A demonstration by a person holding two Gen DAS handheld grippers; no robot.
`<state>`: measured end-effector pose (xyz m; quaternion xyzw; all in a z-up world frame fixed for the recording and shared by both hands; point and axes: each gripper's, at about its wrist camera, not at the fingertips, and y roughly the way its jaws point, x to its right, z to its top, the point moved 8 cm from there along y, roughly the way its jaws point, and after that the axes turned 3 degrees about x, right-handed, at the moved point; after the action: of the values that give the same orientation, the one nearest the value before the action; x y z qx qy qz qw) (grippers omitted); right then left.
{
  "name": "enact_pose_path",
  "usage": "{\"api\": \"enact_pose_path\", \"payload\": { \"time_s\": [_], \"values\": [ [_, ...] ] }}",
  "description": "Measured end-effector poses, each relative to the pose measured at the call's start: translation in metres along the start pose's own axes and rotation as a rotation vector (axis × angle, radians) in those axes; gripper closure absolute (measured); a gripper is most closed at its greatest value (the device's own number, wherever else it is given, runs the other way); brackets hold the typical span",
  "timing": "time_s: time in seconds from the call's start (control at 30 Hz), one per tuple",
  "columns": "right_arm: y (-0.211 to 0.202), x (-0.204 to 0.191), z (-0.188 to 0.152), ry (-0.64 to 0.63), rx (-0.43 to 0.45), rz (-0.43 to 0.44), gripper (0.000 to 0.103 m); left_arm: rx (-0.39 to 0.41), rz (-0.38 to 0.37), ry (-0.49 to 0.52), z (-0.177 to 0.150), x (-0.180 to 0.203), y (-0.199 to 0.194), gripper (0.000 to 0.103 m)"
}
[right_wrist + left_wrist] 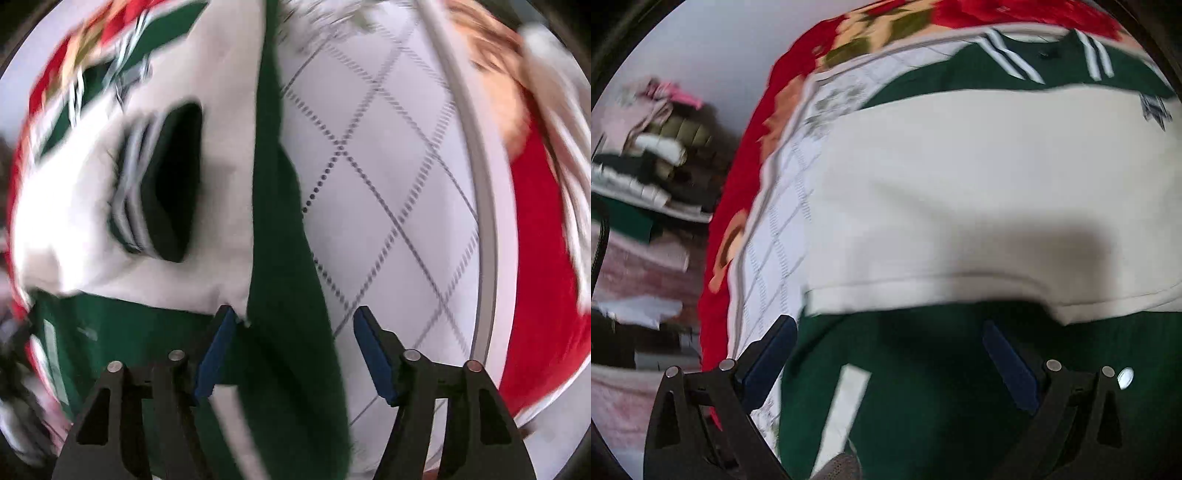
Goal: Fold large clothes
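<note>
Mid-fold: green-and-white jersey [960,192] lies flat on the quilted bedspread [388,184] — left gripper [886,354] and right gripper [291,343] spread, holding nothing — next, pinch the near green hem.

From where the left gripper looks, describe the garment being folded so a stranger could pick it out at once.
Start at the red floral blanket, then the white diamond-quilted cover on it. The green-and-cream jersey lies there: cream body, dark green shoulders with white stripes. The clothes pile at far left sits off the bed.
</note>
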<state>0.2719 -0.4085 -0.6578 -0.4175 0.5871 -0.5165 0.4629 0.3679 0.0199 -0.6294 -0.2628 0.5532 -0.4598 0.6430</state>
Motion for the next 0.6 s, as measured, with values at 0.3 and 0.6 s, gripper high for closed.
{"api": "enact_pose_path", "payload": {
  "time_s": [0.3,0.6],
  "values": [
    [-0.023,0.020,-0.017,-0.037,-0.005,-0.016,0.065,-0.077,-0.002,0.059,-0.014,0.033,0.013,0.000],
    [-0.032,0.103,0.007,0.229,0.163,-0.035,0.077,-0.099,-0.015,0.046,-0.011,0.043,0.014,0.000]
  ]
}}
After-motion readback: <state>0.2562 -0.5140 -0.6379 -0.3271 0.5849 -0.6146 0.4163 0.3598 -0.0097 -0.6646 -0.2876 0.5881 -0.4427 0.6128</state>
